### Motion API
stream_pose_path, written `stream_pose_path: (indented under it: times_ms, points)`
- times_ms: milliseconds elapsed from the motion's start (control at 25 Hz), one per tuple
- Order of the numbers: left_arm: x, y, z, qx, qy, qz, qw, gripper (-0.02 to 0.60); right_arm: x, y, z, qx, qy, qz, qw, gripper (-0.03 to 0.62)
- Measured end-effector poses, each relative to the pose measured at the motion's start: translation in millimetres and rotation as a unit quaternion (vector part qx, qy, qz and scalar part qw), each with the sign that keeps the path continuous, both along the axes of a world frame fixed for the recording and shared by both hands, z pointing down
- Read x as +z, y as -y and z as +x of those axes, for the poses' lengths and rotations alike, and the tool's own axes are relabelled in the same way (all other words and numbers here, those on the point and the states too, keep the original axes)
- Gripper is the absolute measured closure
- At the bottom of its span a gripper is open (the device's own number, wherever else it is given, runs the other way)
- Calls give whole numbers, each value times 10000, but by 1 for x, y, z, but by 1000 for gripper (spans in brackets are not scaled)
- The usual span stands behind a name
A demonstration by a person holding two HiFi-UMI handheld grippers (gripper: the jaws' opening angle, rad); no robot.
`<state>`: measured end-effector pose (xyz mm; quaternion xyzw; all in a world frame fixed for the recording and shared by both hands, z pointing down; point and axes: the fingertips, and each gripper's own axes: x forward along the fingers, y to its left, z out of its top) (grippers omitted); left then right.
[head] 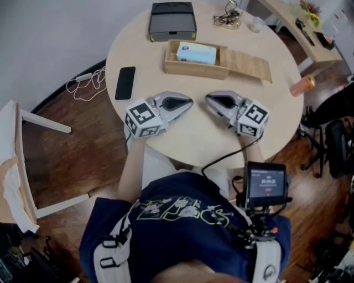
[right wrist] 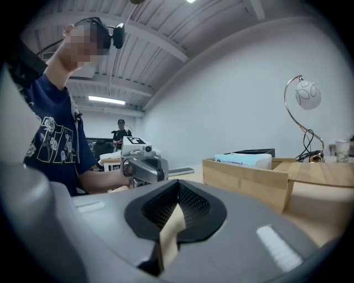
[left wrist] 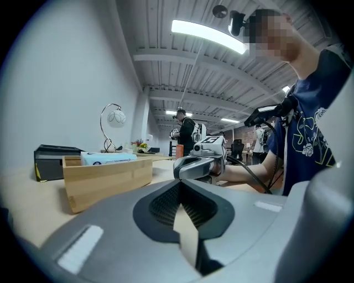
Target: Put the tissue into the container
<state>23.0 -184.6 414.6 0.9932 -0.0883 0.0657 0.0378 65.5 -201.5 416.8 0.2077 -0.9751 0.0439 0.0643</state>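
Note:
A light-blue tissue pack [head: 196, 53] lies inside the open wooden box [head: 172, 66] at the far side of the round table. The box's slatted lid [head: 249, 63] lies flat against its right end. My left gripper [head: 191, 103] and right gripper [head: 207, 99] rest on the table nearer me, tips facing each other a short gap apart. Both are shut with nothing between the jaws. The left gripper view looks over its closed jaws [left wrist: 178, 185] at the box [left wrist: 105, 177] and pack [left wrist: 108, 158]. The right gripper view looks over its own [right wrist: 178, 188] at the box [right wrist: 243, 177].
A black phone [head: 125, 83] lies at the table's left edge and a black case [head: 172, 21] stands behind the box. Tangled cables [head: 228, 16] and a glass [head: 256, 24] sit at the back right. An orange bottle [head: 302, 85] is by the right edge, a white chair [head: 22, 160] at left.

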Motion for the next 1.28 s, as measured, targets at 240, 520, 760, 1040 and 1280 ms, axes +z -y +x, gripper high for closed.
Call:
stream_pose_path:
  times_ms: [240, 520, 760, 1040, 1280]
  points:
    - [-1, -1, -1, 8, 13, 4, 10000, 578, 0, -1, -1, -25, -5, -23, 10000, 594]
    - [0, 0, -1, 14, 25, 1, 10000, 578, 1, 0, -2, -49, -4, -29, 10000, 594]
    - [10, 4, 6, 3, 402, -211, 9990, 577, 1, 0, -1, -38, -38, -28, 10000, 594]
    - [20, 9, 10, -97, 667, -387, 9970, 577, 2, 1, -1, -48, -37, -59, 10000, 594]
    - [22, 11, 11, -130, 746, -435, 9962, 578, 2, 2, -1, -50, -50, -36, 10000, 594]
